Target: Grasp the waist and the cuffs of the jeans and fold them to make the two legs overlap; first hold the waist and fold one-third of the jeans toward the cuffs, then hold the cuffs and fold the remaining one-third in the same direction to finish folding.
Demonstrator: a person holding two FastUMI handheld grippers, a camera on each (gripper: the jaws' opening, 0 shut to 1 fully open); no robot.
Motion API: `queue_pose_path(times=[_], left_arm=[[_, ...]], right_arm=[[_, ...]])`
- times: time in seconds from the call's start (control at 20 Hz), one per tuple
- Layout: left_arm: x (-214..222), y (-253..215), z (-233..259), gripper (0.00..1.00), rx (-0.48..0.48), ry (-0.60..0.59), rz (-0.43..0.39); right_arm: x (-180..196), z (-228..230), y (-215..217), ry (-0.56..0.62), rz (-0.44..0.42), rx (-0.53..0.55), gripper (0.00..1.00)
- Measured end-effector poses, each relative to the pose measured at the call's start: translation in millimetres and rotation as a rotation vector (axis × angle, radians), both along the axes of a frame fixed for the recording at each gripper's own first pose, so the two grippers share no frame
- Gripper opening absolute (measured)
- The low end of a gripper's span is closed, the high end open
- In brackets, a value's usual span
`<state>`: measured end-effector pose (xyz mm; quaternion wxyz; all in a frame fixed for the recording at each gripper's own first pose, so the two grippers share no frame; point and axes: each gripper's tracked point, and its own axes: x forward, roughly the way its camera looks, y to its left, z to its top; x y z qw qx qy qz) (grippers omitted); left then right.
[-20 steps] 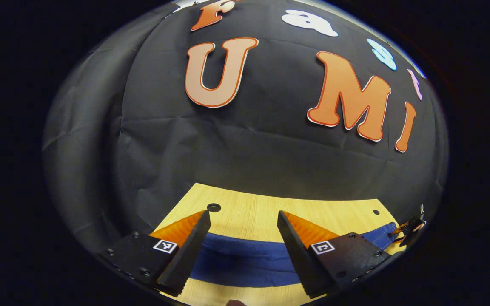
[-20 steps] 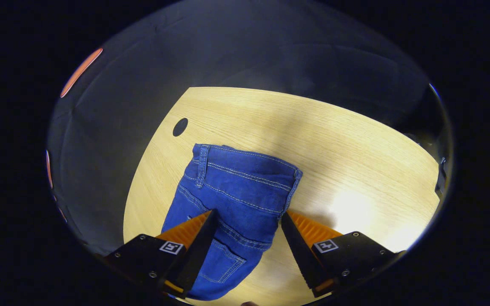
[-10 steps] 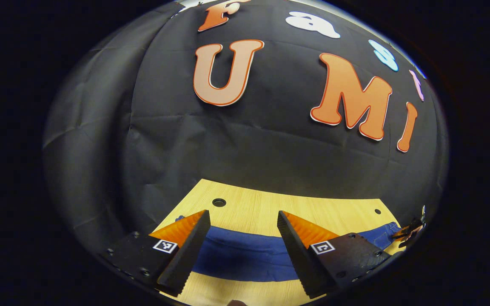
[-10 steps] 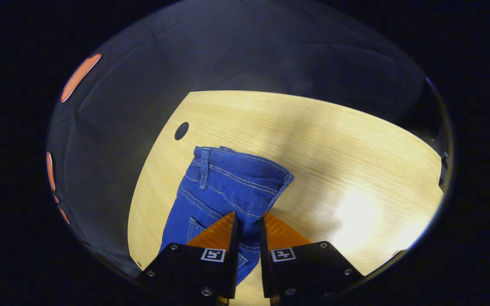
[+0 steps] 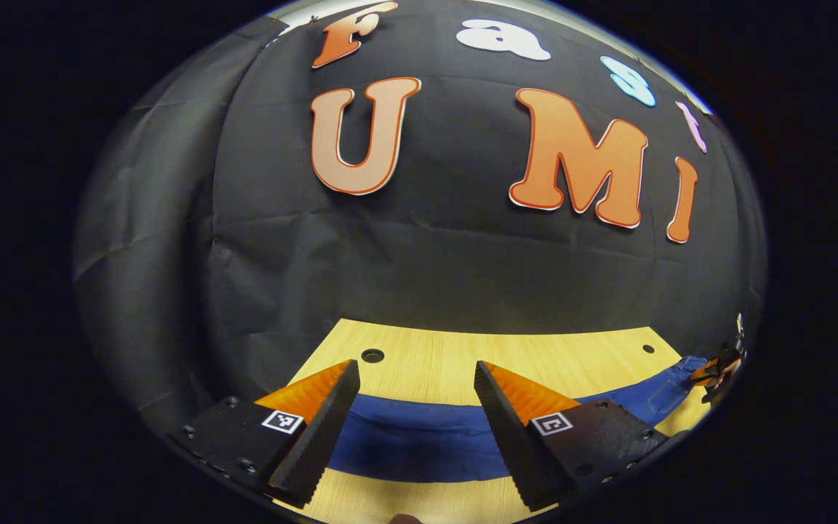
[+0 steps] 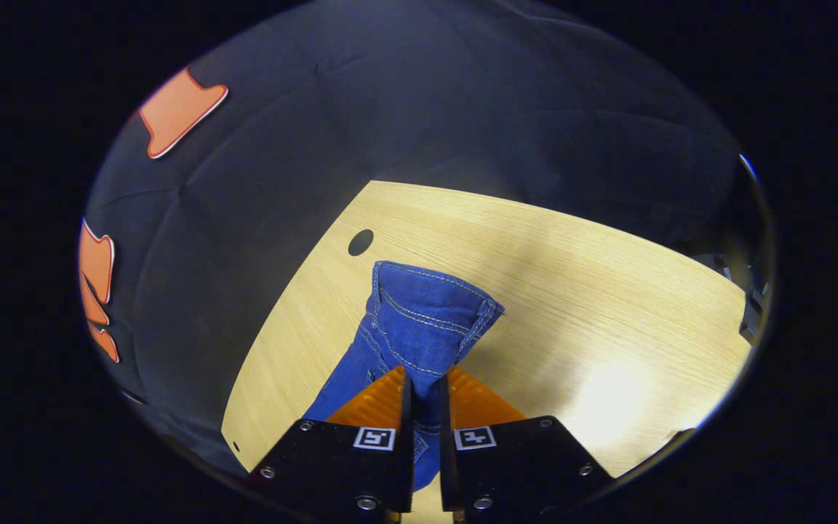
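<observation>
Blue jeans (image 5: pixel 419 444) lie as a long band across the wooden table (image 5: pixel 535 356) in the left gripper view. My left gripper (image 5: pixel 415 367) hovers open above that band, with the denim showing between its fingers and nothing gripped. At the far right edge of that view the other gripper (image 5: pixel 717 364) holds the jeans' end. In the right gripper view my right gripper (image 6: pixel 423 375) is shut on the waist part of the jeans (image 6: pixel 426 320). The denim bunches up into a raised fold ahead of the fingers, stitched waistband uppermost.
The table (image 6: pixel 593 291) is light wood, with a round hole (image 6: pixel 361 241) near its far corner by the waist. Another hole (image 5: pixel 372 356) lies just beyond the left finger in the left gripper view. Black cloth walls close off the table's back and sides.
The right gripper went from open over the waist to shut on it, and the denim has been pulled up and gathered. The left gripper stayed open, shifting only slightly.
</observation>
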<state>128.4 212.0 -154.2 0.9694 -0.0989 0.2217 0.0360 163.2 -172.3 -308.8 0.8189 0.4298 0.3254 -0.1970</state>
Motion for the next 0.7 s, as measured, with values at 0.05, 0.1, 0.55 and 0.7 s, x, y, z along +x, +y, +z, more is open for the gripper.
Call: queue_pose_path(times=[0.05, 0.1, 0.55, 0.7], left_arm=[[0.0, -0.7, 1.2, 0.97, -0.001, -0.002, -0.005], [-0.5, -1.4, 1.0, 0.97, -0.004, -0.003, -0.006], [-12.0, 10.9, -5.0, 0.98, -0.045, 0.001, 0.006], [-19.3, 20.6, -9.8, 0.98, -0.056, 0.008, 0.019]], right_arm=[[0.3, -1.3, -2.1, -0.009, 0.006, -0.011, 0.16], [1.7, 0.3, -1.1, -0.026, 0.018, -0.017, 0.16], [8.8, 9.4, -7.1, -0.163, 0.137, -0.118, 0.15], [8.0, 15.8, -5.4, -0.204, 0.198, -0.133, 0.15]])
